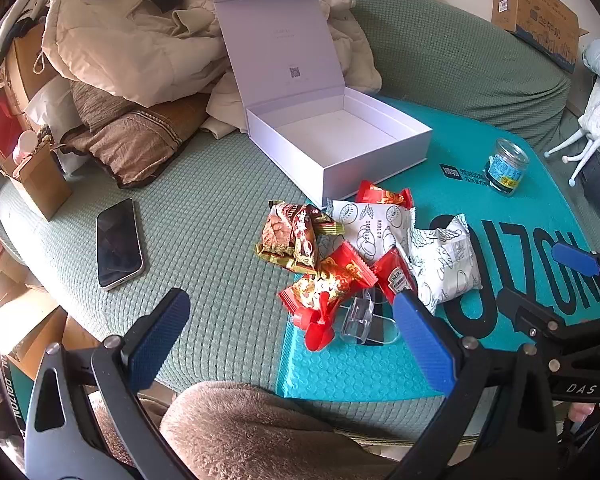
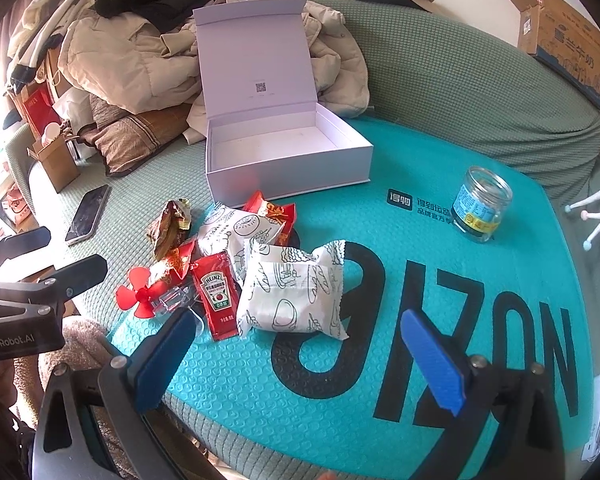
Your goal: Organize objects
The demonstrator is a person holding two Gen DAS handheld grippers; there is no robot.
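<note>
A pile of snack packets lies on a teal bubble mailer (image 2: 380, 264) on a green sofa: two white bread packets (image 2: 296, 292) (image 1: 446, 262), a Heinz ketchup sachet (image 2: 216, 296) (image 1: 396, 278), red candy wrappers (image 1: 332, 280), a brown packet (image 1: 292, 240) and a red fan on a clear stand (image 2: 140, 294) (image 1: 320, 326). Behind the pile stands an open, empty white box (image 1: 364, 160) (image 2: 288, 176). My left gripper (image 1: 288, 340) hangs open just before the pile. My right gripper (image 2: 300, 364) is open over the mailer, in front of the near bread packet. Nothing is between either pair of fingers.
A small glass jar (image 2: 480, 204) (image 1: 504, 168) stands on the mailer at right. A phone (image 1: 118, 244) lies on the sofa at left, beside a brown paper bag (image 1: 40, 180). Jackets and cushions (image 1: 132, 52) are heaped behind the box. A cardboard carton (image 2: 568, 36) rests on the sofa back.
</note>
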